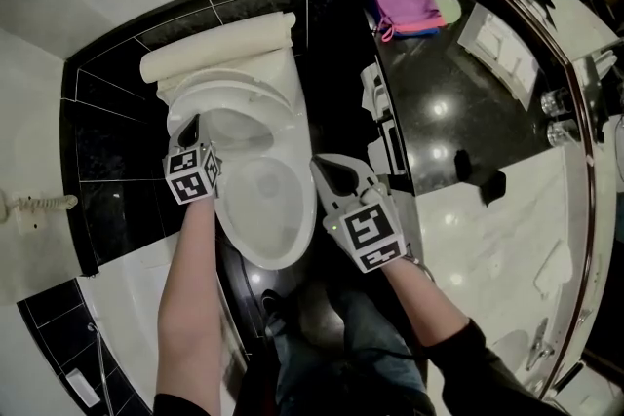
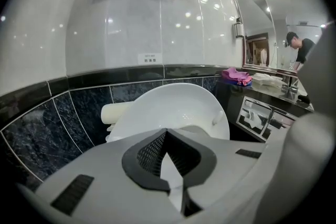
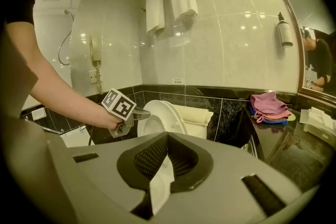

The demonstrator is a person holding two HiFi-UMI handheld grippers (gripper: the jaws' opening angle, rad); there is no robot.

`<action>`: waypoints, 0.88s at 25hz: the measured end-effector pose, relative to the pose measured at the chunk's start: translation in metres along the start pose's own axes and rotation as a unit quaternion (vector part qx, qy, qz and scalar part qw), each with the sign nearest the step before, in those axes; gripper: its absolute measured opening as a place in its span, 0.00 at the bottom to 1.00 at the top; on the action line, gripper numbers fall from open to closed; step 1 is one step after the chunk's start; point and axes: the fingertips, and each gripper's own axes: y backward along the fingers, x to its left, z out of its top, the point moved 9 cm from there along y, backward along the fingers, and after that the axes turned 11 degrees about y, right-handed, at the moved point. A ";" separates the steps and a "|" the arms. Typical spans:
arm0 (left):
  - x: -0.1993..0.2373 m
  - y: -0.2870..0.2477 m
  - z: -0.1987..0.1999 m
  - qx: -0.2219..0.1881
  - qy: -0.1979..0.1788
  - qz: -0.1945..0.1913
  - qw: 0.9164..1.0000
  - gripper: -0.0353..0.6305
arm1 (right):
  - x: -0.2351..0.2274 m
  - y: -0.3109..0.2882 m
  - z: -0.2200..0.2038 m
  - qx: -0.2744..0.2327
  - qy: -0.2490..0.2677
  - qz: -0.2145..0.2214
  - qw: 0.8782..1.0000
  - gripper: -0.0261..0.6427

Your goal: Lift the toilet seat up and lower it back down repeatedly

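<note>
The white toilet seat (image 1: 232,98) stands tilted up over the bowl (image 1: 265,202), in front of the cream tank (image 1: 216,48). My left gripper (image 1: 189,130) is at the seat's left rim; in the right gripper view its tips (image 3: 140,112) lie against the raised seat (image 3: 163,115). Its jaws look shut with nothing between them (image 2: 166,134), and the raised seat (image 2: 176,107) fills the space ahead. My right gripper (image 1: 328,170) hangs to the right of the bowl, shut and holding nothing (image 3: 167,136).
A black counter (image 1: 458,122) runs along the right with a pink cloth (image 1: 402,0) on it. A panel (image 1: 380,117) sits on its side by the toilet. A wall phone (image 3: 95,50) and towels (image 3: 170,2) hang behind. A person (image 2: 299,50) shows in the mirror.
</note>
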 end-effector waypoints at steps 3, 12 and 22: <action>-0.003 0.002 0.001 -0.002 -0.002 -0.004 1.000 0.03 | 0.001 0.001 -0.003 0.003 0.000 -0.002 1.000 0.06; -0.021 0.057 0.015 -0.010 -0.008 -0.026 1.000 0.03 | 0.024 0.016 0.014 0.006 -0.002 0.000 1.000 0.06; -0.053 0.225 0.048 -0.042 -0.017 -0.070 0.996 0.03 | 0.082 0.066 0.062 0.004 0.004 0.003 1.000 0.06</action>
